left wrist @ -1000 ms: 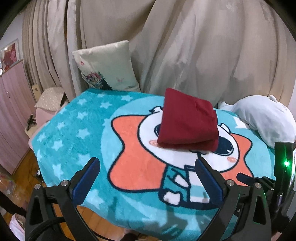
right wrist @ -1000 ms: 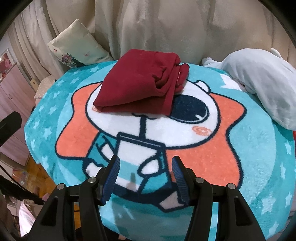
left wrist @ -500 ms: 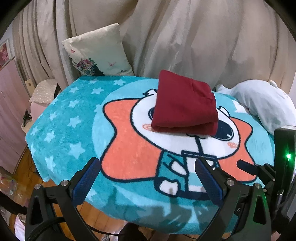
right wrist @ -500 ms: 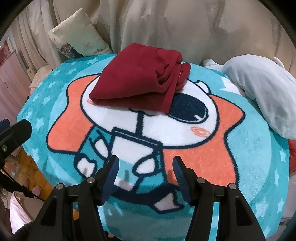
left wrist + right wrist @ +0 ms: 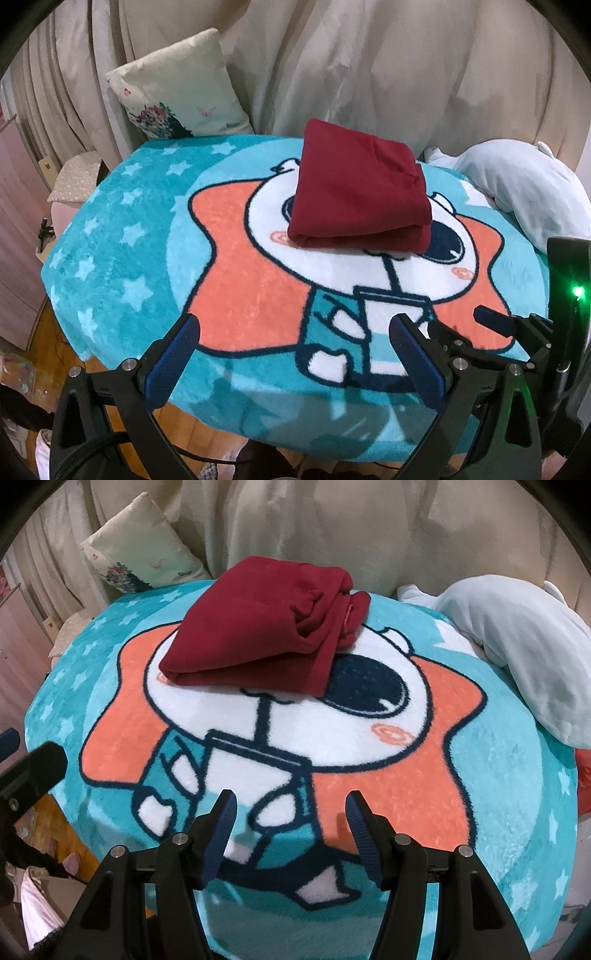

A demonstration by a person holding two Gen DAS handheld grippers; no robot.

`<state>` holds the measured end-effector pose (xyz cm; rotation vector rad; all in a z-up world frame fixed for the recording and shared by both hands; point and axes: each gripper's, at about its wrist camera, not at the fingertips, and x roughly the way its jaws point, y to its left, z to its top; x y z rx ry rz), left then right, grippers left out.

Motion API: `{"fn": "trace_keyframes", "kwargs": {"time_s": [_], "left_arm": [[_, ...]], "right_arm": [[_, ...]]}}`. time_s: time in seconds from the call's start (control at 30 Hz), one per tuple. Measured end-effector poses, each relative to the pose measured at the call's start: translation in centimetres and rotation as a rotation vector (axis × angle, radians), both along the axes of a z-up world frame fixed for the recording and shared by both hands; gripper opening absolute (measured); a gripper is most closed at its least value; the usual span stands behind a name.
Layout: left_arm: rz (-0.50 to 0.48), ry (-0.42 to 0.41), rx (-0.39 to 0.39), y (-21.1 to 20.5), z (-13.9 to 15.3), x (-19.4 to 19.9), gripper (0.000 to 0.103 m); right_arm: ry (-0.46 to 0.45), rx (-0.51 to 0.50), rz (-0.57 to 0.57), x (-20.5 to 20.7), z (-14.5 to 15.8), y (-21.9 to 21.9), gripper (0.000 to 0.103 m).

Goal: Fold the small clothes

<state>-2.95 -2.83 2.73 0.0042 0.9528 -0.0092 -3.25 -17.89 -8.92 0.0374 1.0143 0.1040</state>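
Scanning from the left, a floral cushion (image 5: 173,99) leans against the beige curtain (image 5: 351,66) at the far edge of the bench, which is covered by a teal cartoon blanket (image 5: 122,258). Low in the left wrist view, the left tongs (image 5: 291,354) stand spread wide with nothing between the blue pads, hanging over the near edge of the blanket and well apart from the garment.

At the middle, the dark red garment (image 5: 358,195) lies folded into a compact, thick bundle on the white head of the printed figure. It looks essentially done, so this reads as the close of 1 fold cycle. From the right wrist view its right end (image 5: 332,602) shows bunched, rolled layers rather than a flat edge. That is the weak spot: a soft, springy stack like this could slump open on the plush pile, or a passing pad could snag the loose roll and drag the fold apart.

The right tongs (image 5: 291,827) are likewise spread and empty, over the figure's legs. Further right, a pale blue plush toy (image 5: 517,646) lies just beside the bundle; sliding the garment that way would crowd it. A red item (image 5: 583,771) peeks in at the far right edge, too cropped to identify.
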Motion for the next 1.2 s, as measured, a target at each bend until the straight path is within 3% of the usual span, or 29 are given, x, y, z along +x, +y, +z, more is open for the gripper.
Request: {"fn": "trace_keyframes", "kwargs": {"time_s": [1.2], "left_arm": [[-0.031,0.069,-0.035,0.2,-2.0,2.2,0.102]], "right_arm": [[0.041,-0.017,-0.008,2.1,-1.4,0.3,0.065]]}}
